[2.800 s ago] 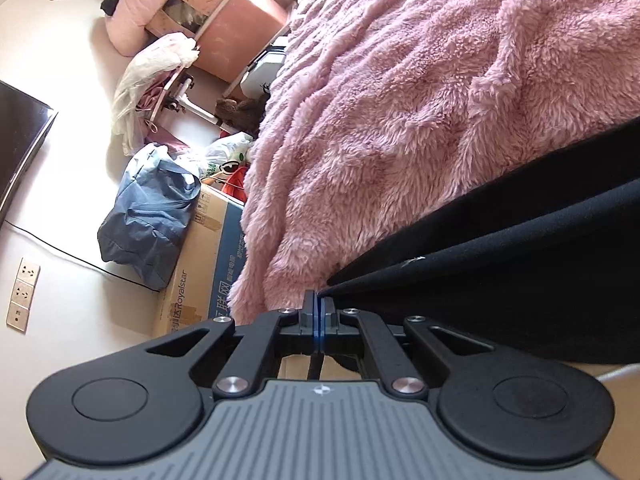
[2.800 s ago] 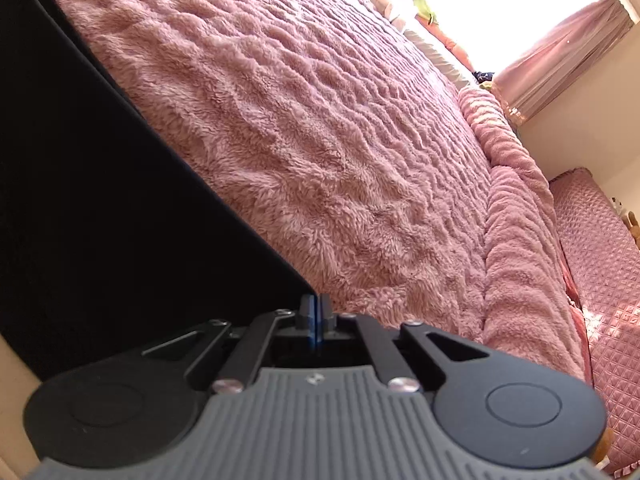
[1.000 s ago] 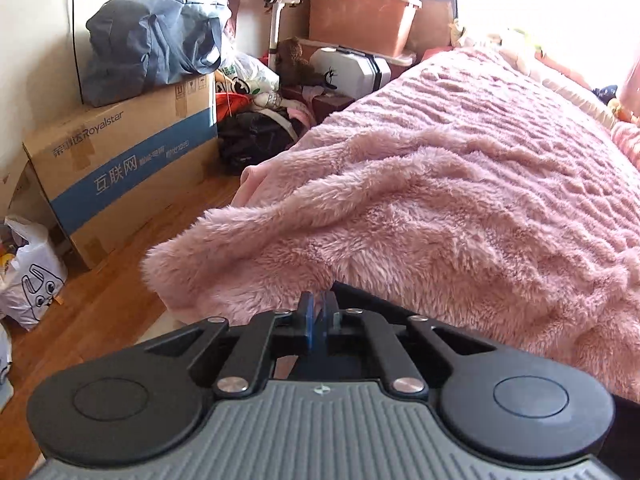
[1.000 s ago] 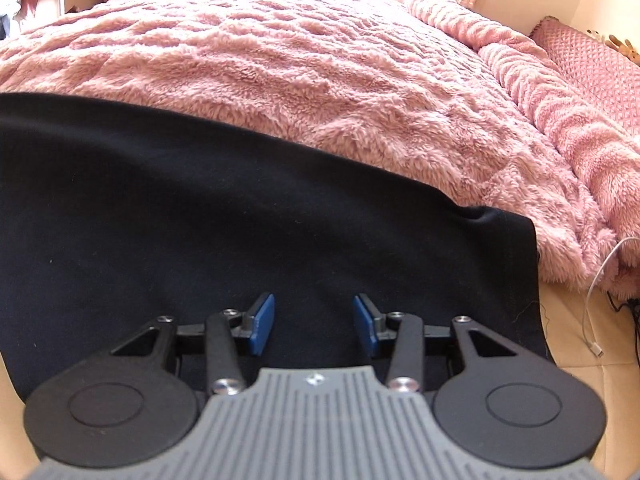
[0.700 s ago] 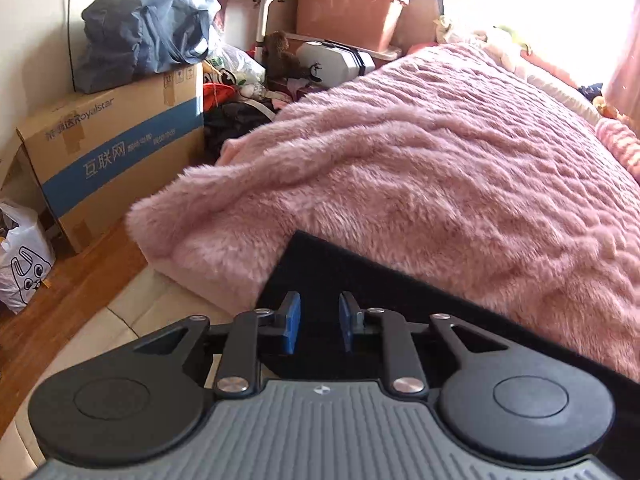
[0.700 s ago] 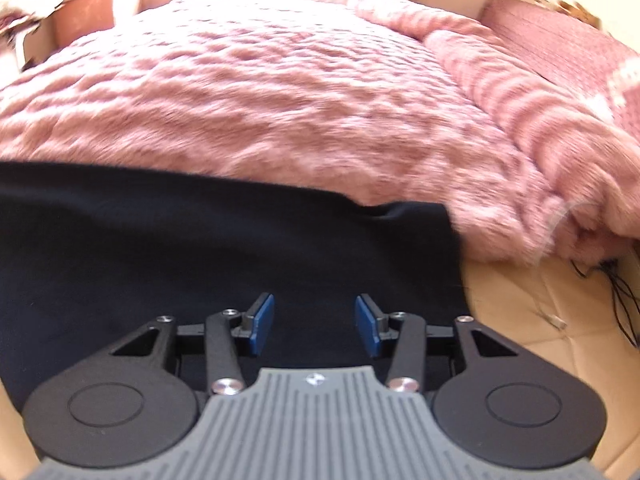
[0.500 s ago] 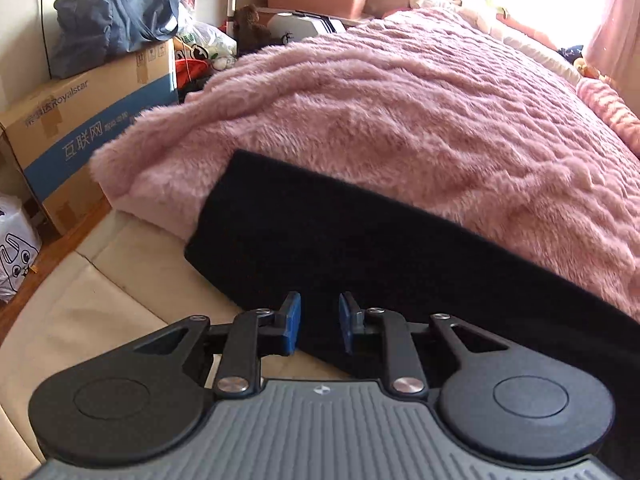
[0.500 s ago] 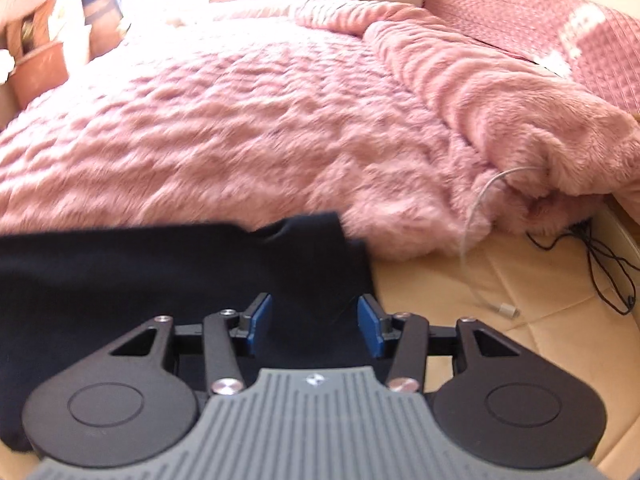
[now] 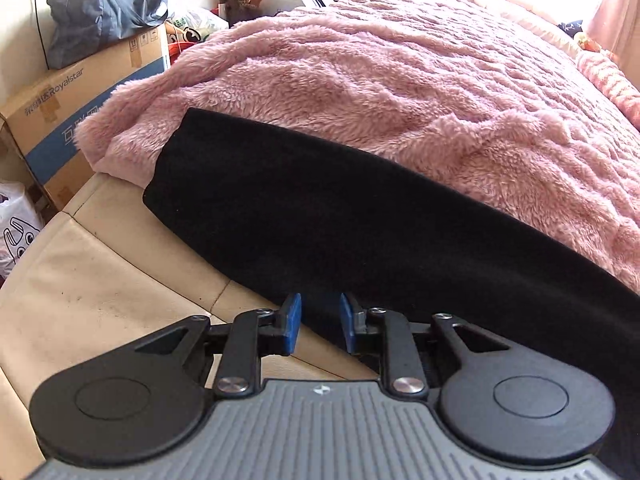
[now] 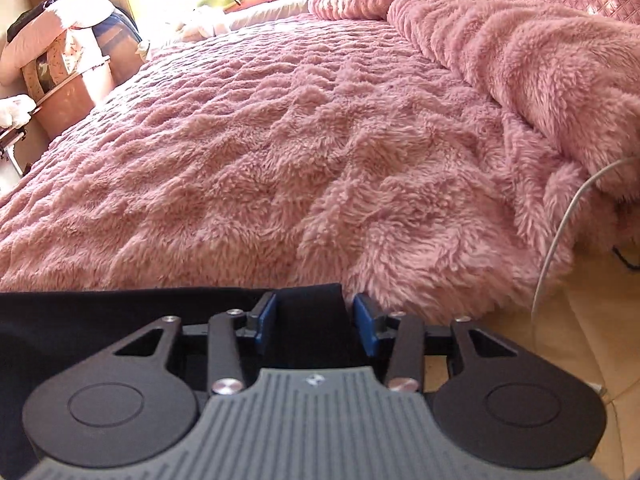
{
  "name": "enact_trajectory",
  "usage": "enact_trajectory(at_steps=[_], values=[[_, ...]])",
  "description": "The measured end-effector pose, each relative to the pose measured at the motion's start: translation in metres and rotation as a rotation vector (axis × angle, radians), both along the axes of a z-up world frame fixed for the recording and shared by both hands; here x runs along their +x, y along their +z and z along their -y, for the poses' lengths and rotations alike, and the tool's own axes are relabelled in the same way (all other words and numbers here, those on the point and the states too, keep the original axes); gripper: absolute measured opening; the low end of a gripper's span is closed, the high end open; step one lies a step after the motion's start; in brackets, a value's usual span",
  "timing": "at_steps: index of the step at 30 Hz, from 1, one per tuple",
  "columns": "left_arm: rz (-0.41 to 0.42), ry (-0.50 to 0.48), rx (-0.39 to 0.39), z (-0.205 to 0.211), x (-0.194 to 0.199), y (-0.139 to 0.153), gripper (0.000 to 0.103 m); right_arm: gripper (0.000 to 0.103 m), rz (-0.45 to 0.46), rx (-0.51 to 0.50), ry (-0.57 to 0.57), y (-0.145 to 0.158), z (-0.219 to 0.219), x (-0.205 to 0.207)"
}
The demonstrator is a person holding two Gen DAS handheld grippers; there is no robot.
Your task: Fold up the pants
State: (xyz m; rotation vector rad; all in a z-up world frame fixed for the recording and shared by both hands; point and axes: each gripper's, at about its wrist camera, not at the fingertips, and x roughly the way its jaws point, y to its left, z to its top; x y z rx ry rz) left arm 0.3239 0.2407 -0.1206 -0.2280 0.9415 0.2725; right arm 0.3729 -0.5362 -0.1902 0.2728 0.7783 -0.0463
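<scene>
The black pants (image 9: 340,216) lie folded in a long flat band across the near edge of the pink fluffy blanket (image 9: 400,80) and hang over the cream bed frame (image 9: 100,280). My left gripper (image 9: 320,320) is open, its blue pads just above the pants' lower edge, holding nothing. In the right wrist view the pants (image 10: 120,312) fill the lower left; their right end corner sits between the blue pads of my right gripper (image 10: 314,322), which is open around it, not closed.
A Royalstar cardboard box (image 9: 80,92) with a blue bag (image 9: 104,4) on it stands left of the bed, with clutter behind. A white cable (image 10: 560,248) hangs at the right. A rolled pink blanket (image 10: 540,52) lies along the bed's right side.
Both grippers were shut on the pants and laid them down on the bed edge. Both opened and let go. The left pulled back; the right shifted to the pants' right end.
</scene>
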Motion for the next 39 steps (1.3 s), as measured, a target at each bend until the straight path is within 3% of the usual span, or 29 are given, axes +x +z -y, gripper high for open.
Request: enact_trajectory(at_steps=[4, 5, 11, 14, 22, 26, 28, 32, 34, 36, 39], values=[[-0.005, -0.015, 0.006, 0.007, 0.003, 0.001, 0.028, 0.021, 0.107, -0.041, 0.013, 0.016, -0.014, -0.026], [-0.003, -0.017, 0.006, 0.008, 0.003, 0.002, 0.028, 0.000, 0.125, -0.054, 0.014, 0.023, -0.017, -0.033], [0.006, -0.023, 0.008, 0.011, 0.000, 0.005, 0.028, 0.000, 0.203, -0.052, -0.013, 0.069, -0.011, -0.065], [0.007, -0.010, 0.006, 0.008, -0.003, 0.007, 0.028, 0.000, 0.115, -0.053, -0.063, 0.067, -0.002, -0.059], [-0.011, 0.003, 0.030, -0.002, -0.008, 0.008, 0.029, 0.000, -0.002, -0.103, -0.129, 0.013, 0.007, -0.025], [-0.009, 0.010, 0.039, -0.008, -0.010, 0.009, 0.038, 0.000, -0.077, -0.192, -0.214, 0.002, 0.014, -0.020], [0.001, 0.022, 0.014, -0.014, -0.013, 0.008, 0.041, 0.000, -0.063, -0.089, -0.225, 0.004, 0.028, -0.028], [0.057, 0.056, -0.100, -0.029, -0.025, 0.003, 0.049, 0.003, -0.021, -0.107, -0.182, 0.028, 0.018, -0.053], [0.088, 0.090, -0.168, -0.038, -0.033, -0.001, 0.049, 0.008, -0.015, -0.085, -0.169, 0.037, 0.008, -0.069], [0.111, 0.119, -0.232, -0.046, -0.040, -0.007, 0.049, 0.025, -0.001, -0.031, -0.162, 0.042, -0.006, -0.089], [0.139, 0.177, -0.308, -0.059, -0.048, -0.018, 0.049, 0.028, -0.010, 0.053, -0.176, 0.039, -0.027, -0.117]])
